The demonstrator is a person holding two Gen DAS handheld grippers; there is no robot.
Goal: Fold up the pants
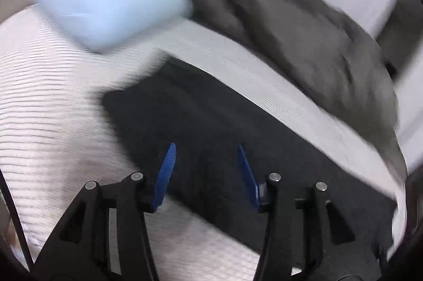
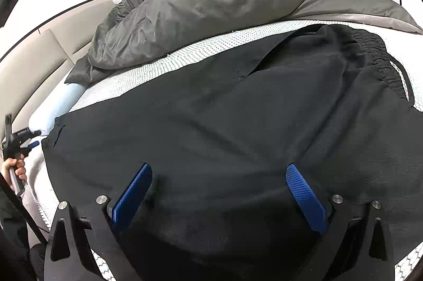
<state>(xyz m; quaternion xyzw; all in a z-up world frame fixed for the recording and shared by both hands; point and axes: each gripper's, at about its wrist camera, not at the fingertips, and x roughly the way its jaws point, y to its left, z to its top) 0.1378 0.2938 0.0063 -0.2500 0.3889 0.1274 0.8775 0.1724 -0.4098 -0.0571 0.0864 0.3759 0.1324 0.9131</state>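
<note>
We see the pants (image 2: 211,127) lying flat on the bed (image 2: 158,64), filling the middle and lower part of the right wrist frame, with the gathered waistband (image 2: 380,56) at the upper right and the leg ends reaching toward the lower left. In the left wrist view, which is blurred, the pants (image 1: 211,122) run as a dark band from the centre to the lower right, one corner pointing to the left of centre. Our right gripper (image 2: 219,191) sits low in its frame above the dark cloth, its blue fingers (image 2: 132,196) spread wide apart with nothing between them. Our left gripper (image 1: 206,170) hangs over the near edge of the pants at the bottom of its frame, its fingers (image 1: 166,170) likewise apart and gripping nothing; whether they touch the cloth we cannot tell. That same left gripper (image 2: 23,141) shows small at the left edge of the right wrist view, just beside the leg ends, with the hand (image 2: 15,170) under it. Beyond the pants, a grey duvet (image 2: 211,8) lies bunched across the top of the frame, and a pale blue pillow (image 1: 111,3) sits at the upper left of the left wrist view, its edge touching the duvet (image 1: 304,30).
</note>
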